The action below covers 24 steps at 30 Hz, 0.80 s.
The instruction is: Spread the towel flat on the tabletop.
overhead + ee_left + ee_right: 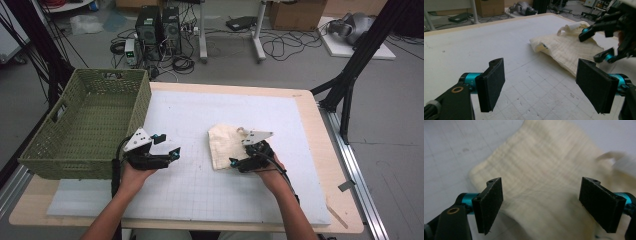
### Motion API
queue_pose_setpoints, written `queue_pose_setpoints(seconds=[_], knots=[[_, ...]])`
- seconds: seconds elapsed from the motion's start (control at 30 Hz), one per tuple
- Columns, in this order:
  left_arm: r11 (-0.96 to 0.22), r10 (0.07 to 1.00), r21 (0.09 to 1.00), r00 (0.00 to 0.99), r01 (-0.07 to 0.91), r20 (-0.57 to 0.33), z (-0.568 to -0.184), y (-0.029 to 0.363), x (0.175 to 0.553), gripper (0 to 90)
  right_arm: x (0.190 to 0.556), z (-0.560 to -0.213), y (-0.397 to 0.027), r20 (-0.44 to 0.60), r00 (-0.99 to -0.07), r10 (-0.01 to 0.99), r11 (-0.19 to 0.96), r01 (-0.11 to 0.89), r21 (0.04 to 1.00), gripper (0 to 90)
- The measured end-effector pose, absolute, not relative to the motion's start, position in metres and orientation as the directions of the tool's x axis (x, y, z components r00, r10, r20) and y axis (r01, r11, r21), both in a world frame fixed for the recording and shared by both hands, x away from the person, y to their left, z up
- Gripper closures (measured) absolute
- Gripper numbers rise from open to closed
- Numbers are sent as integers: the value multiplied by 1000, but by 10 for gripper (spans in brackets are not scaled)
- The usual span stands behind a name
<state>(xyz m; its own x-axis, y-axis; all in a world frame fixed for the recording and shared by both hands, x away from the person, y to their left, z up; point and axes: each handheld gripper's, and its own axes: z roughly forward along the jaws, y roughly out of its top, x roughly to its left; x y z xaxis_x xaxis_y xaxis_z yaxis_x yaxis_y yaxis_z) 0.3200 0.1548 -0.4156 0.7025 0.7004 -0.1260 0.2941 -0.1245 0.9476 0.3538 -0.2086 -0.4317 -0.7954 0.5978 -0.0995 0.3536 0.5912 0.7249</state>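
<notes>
Right gripper (239, 162): I saw its fingers spread apart above the cream cloth (225, 145), grasping nothing.
Left gripper (170, 156): fingers released, over the desk (200, 195).

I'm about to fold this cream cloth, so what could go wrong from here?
The right gripper has its jaws open over the cream cloth; closing may pinch several layers, since it lies bunched. The loop at its far edge could snag. The left gripper is open and apart from the cloth, so a one-sided pull might drag it across the mat.
</notes>
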Motion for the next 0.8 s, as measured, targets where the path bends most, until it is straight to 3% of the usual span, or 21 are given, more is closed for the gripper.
queue_pose_setpoints(seconds=[0.07,0.13,0.2,0.23,0.4,0.5,0.57,0.7,0.8], knots=[[-121,700,948,702,293,-127,-416,156,320,238,359,-442,-206,-72,-795,602,595,386,705,295],[-118,702,949,700,293,-129,-416,156,320,238,362,-444,-206,-3,-808,590,561,407,721,508],[-117,703,949,699,293,-129,-416,156,321,238,359,-442,-202,-4,-836,548,582,377,720,724],[-115,704,950,698,292,-130,-416,156,321,239,357,-441,-200,-10,-847,532,595,366,716,785],[-115,706,949,696,292,-129,-415,157,321,240,341,-429,-188,50,-907,419,604,319,731,809],[-114,708,950,695,289,-127,-415,157,320,240,331,-416,-184,81,-921,381,562,300,771,762],[-114,708,951,695,289,-126,-415,157,320,240,328,-408,-185,76,-924,375,553,289,782,746],[-113,708,951,694,289,-126,-414,157,321,240,331,-396,-189,38,-913,406,547,277,790,819],[-107,709,951,693,289,-131,-414,158,321,242,341,-389,-191,19,-895,445,541,286,791,826]])
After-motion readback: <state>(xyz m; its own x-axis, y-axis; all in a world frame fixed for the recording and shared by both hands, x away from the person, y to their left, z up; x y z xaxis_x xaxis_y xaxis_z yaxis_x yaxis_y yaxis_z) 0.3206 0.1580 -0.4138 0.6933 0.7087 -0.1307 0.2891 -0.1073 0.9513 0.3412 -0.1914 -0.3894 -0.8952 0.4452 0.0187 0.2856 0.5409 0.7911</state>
